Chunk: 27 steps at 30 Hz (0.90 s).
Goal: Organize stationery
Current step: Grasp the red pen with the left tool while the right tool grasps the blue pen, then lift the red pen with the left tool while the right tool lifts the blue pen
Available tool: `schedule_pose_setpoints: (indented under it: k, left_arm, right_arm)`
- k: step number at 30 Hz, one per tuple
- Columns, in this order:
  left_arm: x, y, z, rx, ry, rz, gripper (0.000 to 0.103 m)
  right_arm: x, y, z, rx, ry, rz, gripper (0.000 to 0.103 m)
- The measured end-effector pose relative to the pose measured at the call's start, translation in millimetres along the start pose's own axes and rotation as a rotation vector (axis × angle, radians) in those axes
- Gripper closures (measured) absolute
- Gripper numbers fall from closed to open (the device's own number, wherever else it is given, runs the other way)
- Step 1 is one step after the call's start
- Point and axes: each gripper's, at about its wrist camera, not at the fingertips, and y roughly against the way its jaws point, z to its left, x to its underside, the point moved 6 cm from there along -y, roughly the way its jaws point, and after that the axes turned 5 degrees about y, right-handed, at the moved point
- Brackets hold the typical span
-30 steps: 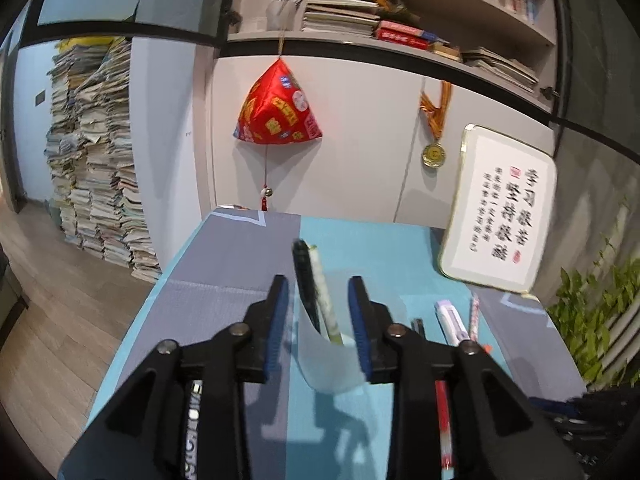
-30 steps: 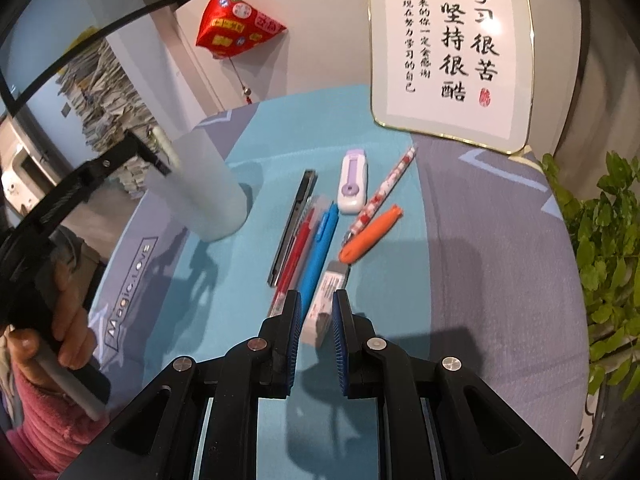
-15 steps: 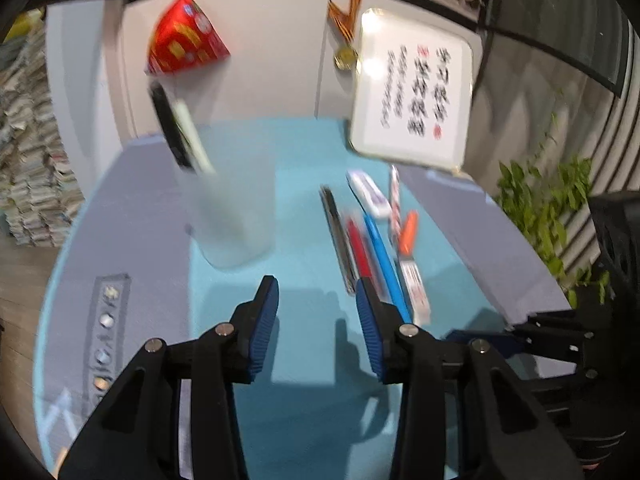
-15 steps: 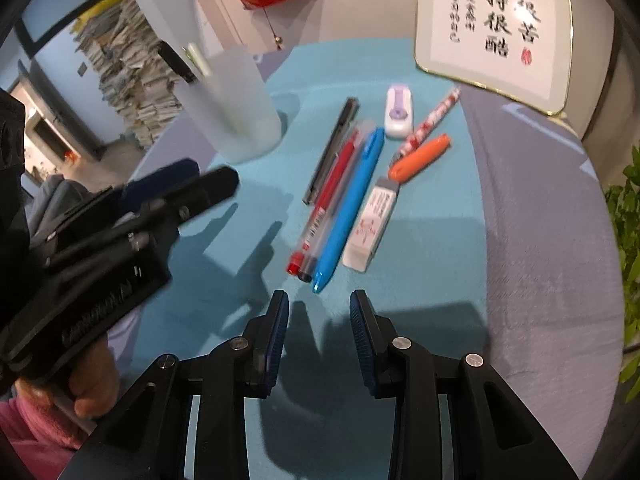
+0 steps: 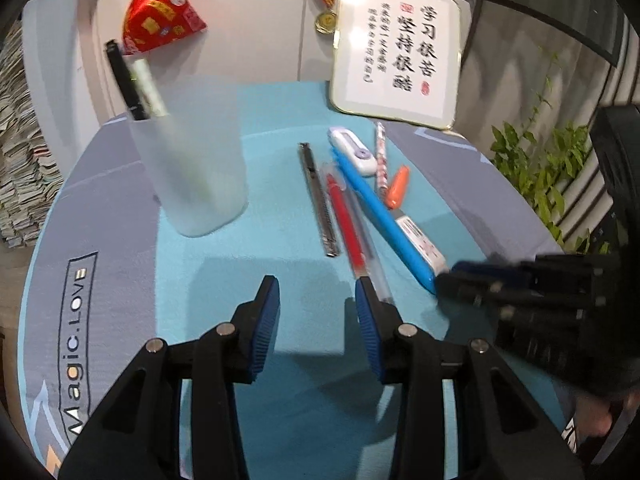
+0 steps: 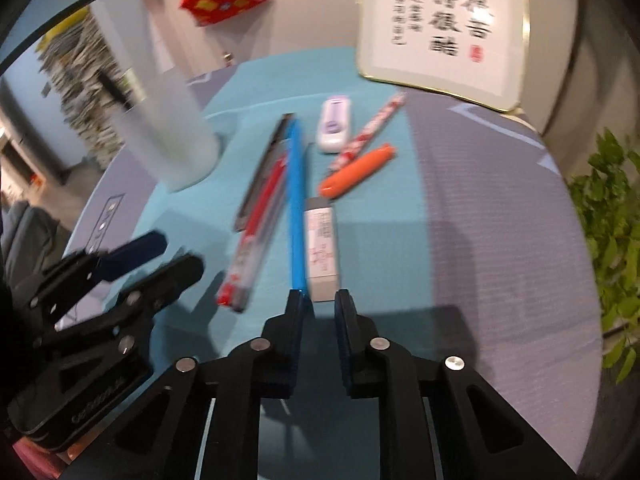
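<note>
Several pens and small items lie in a row on the tabletop (image 5: 280, 248); the blue pen (image 6: 296, 200) is the one in hand. It lies to the right of the frosted cup (image 5: 196, 184), past the grey knife (image 5: 318, 200) and red pen (image 5: 346, 224), with the eraser (image 6: 322, 248) just beside it on the side away from the cup.

Right hand-held gripper (image 6: 320, 304): jaws have just been closing, now a narrow gap at the pen's near tip and the eraser's end. Blur hides whether the pads press on either.

Left hand-held gripper (image 5: 316, 292): moderately wide, empty, nearer than the cup.

Judgement: the grip should take the pen alone, clear of the eraser.

The pen's long axis runs away from the right gripper, leaning slightly toward the cup's side at its far end.
</note>
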Motion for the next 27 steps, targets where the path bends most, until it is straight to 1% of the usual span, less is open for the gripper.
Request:
schedule_pose_setpoints:
  k: [3, 6, 11, 12, 15, 18, 19, 20, 21, 23, 24, 25, 27]
  left_arm:
    - [2.0, -5.2, -8.7, 0.007, -0.028, 0.014, 0.067]
    - [2.1, -12.0, -11.3, -0.007, -0.038, 0.026, 0.068]
    - [0.1, -11.9, -7.8, -0.018, -0.024, 0.025, 0.068]
    - [0.3, -11.5, -8.1, -0.015, -0.021, 0.029, 0.07]
    - [1.9, -12.4, -14.3, -0.001, -0.034, 0.043, 0.07]
    - [2.6, -15.7, -19.0, -0.045, -0.07, 0.034, 0.07]
    - [4.8, -20.6, -19.0, -0.046, -0.067, 0.064, 0.072]
    - [3.5, -20.2, -18.1, -0.049, -0.062, 0.049, 0.074]
    - [3.7, -21.3, -16.6, -0.062, -0.063, 0.055, 0.078]
    - [2.9, -19.7, -11.9, -0.061, -0.05, 0.058, 0.084]
    - [2.6, -18.9, -8.7, -0.059, -0.038, 0.06, 0.089]
    - [2.4, -18.4, -6.4, -0.056, -0.029, 0.063, 0.092]
    - [2.6, -17.1, -2.2, -0.053, -0.015, 0.068, 0.093]
  right_arm:
    - [2.7, 0.9, -12.9, -0.007, -0.032, 0.007, 0.087]
    - [3.4, 2.3, -16.4, -0.034, -0.044, 0.008, 0.087]
    - [3.4, 9.4, -12.8, -0.059, -0.028, -0.013, 0.087]
    - [2.4, 8.3, -11.6, -0.059, -0.025, -0.013, 0.087]
    - [2.5, 6.4, -7.6, -0.073, -0.02, -0.013, 0.087]
    - [3.1, 3.7, -5.1, -0.078, -0.012, -0.008, 0.087]
    - [4.2, 3.0, -4.2, -0.081, -0.009, -0.005, 0.087]
    - [4.9, 2.5, -3.4, -0.083, -0.008, -0.003, 0.087]
    - [5.9, 2.3, -3.4, -0.086, -0.005, 0.0, 0.087]
    - [7.5, 2.7, -2.4, -0.091, 0.0, 0.0, 0.087]
    - [7.8, 3.3, -1.0, -0.099, 0.003, -0.002, 0.087]
    - [8.4, 4.2, 1.0, -0.108, 0.007, -0.005, 0.087]
    - [7.0, 3.6, 5.3, -0.125, 0.015, -0.008, 0.087]
